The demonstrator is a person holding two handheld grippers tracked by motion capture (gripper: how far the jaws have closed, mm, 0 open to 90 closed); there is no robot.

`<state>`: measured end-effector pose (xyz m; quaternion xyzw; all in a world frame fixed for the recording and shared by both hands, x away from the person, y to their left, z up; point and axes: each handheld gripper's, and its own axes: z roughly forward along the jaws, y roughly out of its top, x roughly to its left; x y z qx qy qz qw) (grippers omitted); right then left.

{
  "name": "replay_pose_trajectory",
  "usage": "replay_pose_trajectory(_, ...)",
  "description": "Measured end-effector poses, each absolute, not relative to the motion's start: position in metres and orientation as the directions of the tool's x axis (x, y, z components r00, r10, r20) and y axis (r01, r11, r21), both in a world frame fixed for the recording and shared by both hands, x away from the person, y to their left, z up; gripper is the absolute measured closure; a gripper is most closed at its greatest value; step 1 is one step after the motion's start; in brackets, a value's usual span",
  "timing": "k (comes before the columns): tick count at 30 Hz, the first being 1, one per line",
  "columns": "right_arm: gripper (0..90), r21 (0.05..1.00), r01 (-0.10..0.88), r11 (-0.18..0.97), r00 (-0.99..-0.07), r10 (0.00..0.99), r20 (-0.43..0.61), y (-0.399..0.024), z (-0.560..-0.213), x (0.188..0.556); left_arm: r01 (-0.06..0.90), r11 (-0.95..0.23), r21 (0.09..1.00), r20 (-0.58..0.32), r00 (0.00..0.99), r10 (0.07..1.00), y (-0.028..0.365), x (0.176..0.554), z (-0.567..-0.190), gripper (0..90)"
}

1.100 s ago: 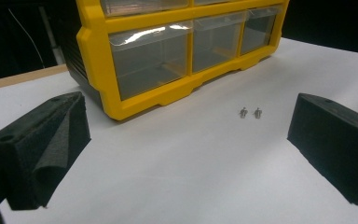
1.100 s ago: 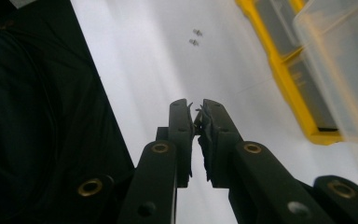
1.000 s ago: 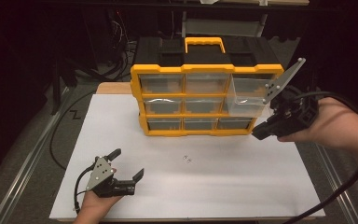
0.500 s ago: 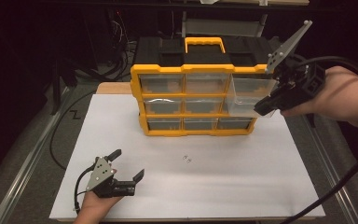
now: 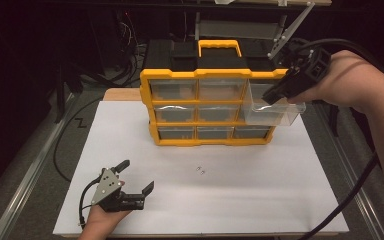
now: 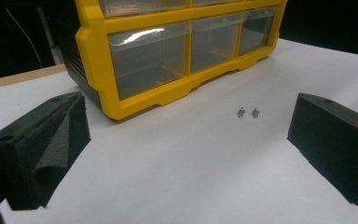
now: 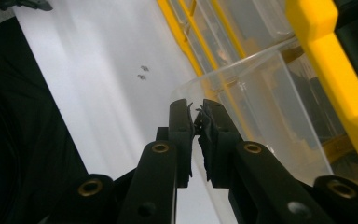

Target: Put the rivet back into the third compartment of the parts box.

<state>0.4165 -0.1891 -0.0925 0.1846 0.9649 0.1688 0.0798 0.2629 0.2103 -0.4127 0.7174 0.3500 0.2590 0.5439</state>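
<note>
A yellow organizer [image 5: 200, 75] with clear drawers stands at the back of the white sheet [image 5: 240, 200]. Its top right clear drawer [image 5: 275, 114] sticks out of its slot. My right gripper [image 5: 272, 97] is shut on that drawer's front wall. In the right gripper view, the jaws [image 7: 196, 112] pinch the clear drawer's [image 7: 261, 107] rim beside the yellow frame [image 7: 321, 56]. Two small screws [image 5: 200, 170] lie on the sheet in front of the organizer. My left gripper [image 5: 137, 175] rests open at the front left, and the screws [image 6: 248, 112] lie ahead between its jaws [image 6: 189, 102].
Black cables [image 5: 62, 145] trail off the table's left side, and a metal rail [image 5: 35, 175] runs along that edge. The right gripper's cable [image 5: 350, 195] hangs past the table's right edge. Dark equipment stands behind the organizer.
My right gripper has risen and moved to the right, and the top right drawer has slid out of the organizer with it. The left gripper has stayed put.
</note>
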Motion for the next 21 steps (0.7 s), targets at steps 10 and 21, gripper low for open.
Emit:
replay_pose_trajectory(10,84.2,0.305,0.374,0.876,-0.901,0.421,-0.103,-0.187,-0.107,0.440,0.222,-0.157,0.962,-0.014,0.616,0.788,0.212,0.263,-0.413,0.1)
replay_pose_trajectory(21,62.1,0.343,0.384,0.857,-0.883,0.449,-0.134,-0.186,-0.101,0.444,0.224,-0.159,0.962,-0.013,0.615,0.789,0.211,0.264,-0.413,0.1)
